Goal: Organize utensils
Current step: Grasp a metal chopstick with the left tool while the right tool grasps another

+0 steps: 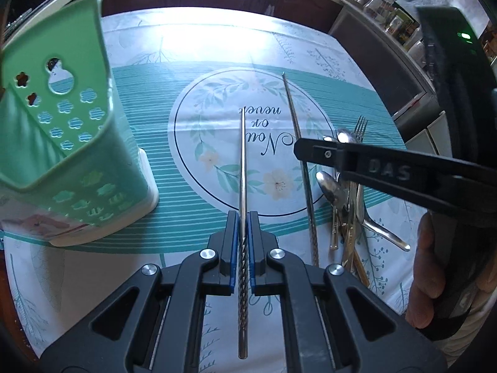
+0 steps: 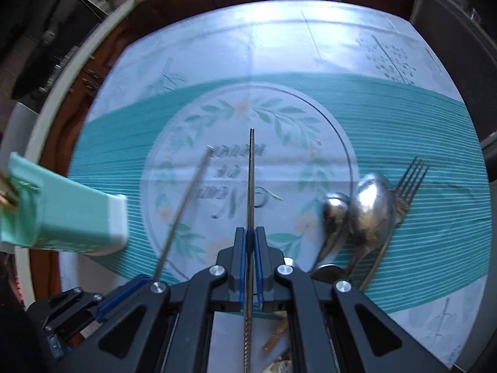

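Left tool (image 1: 243, 233) clenched on steel chopstick (image 1: 243, 168), frame center. Right tool (image 2: 251, 242) gripped second chopstick (image 2: 251, 180). Green holder (image 1: 62, 124) upper left; spoons (image 2: 363, 205) right.

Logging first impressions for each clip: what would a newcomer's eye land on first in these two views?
Each gripper clamps a long twisted-handle metal chopstick: the left gripper holds one chopstick, the right gripper the other chopstick, both pointing out over the teal floral tablecloth. A tall green perforated plastic utensil holder looms at the left, and a heap of shiny steel spoons and a fork lies to the right.
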A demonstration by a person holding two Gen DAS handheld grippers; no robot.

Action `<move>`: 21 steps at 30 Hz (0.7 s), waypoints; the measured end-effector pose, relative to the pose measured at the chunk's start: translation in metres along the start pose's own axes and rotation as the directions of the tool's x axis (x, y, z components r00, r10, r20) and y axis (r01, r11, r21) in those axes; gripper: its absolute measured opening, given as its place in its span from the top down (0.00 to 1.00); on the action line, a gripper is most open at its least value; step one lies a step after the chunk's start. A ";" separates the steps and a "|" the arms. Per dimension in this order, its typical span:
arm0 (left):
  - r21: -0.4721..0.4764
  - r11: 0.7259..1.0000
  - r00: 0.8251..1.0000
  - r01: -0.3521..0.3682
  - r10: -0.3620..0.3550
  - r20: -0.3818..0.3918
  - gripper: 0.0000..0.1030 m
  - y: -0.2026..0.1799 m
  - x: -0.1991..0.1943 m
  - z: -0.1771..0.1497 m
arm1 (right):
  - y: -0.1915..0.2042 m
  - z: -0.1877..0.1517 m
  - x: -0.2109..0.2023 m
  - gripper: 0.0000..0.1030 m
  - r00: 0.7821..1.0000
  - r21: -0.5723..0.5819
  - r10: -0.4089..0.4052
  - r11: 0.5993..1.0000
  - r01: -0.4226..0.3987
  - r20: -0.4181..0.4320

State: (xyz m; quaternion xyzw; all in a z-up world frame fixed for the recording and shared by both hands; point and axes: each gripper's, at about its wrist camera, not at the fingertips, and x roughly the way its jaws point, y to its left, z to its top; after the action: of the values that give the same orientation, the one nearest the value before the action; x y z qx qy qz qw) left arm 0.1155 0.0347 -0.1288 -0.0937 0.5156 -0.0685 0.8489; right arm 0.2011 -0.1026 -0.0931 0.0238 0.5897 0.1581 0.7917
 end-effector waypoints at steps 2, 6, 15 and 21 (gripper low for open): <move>0.006 1.000 1.000 0.006 -0.006 0.026 0.97 0.000 -0.008 -0.005 | -0.001 -0.005 -0.010 0.96 0.998 0.002 0.037 0.999 -0.037 0.042; 0.015 1.000 0.995 0.019 -0.021 0.095 0.97 0.000 -0.026 -0.013 | -0.003 -0.020 -0.032 0.96 0.985 -0.007 0.105 0.994 -0.105 0.139; 0.060 0.997 0.999 -0.037 0.037 0.002 0.97 -0.008 -0.010 -0.020 | -0.009 -0.034 -0.048 0.96 0.973 0.030 0.153 0.987 -0.160 0.171; 0.081 0.995 0.993 -0.053 0.061 -0.100 0.96 -0.006 0.010 -0.013 | -0.008 -0.037 -0.031 0.96 0.986 0.034 0.113 0.993 -0.117 0.120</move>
State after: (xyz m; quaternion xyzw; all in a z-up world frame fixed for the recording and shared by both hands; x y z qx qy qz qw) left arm 0.1085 0.0257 -0.1415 -0.0419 0.5577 -0.0689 0.8261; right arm 0.1604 -0.1243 -0.0777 0.0832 0.5426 0.1897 0.8141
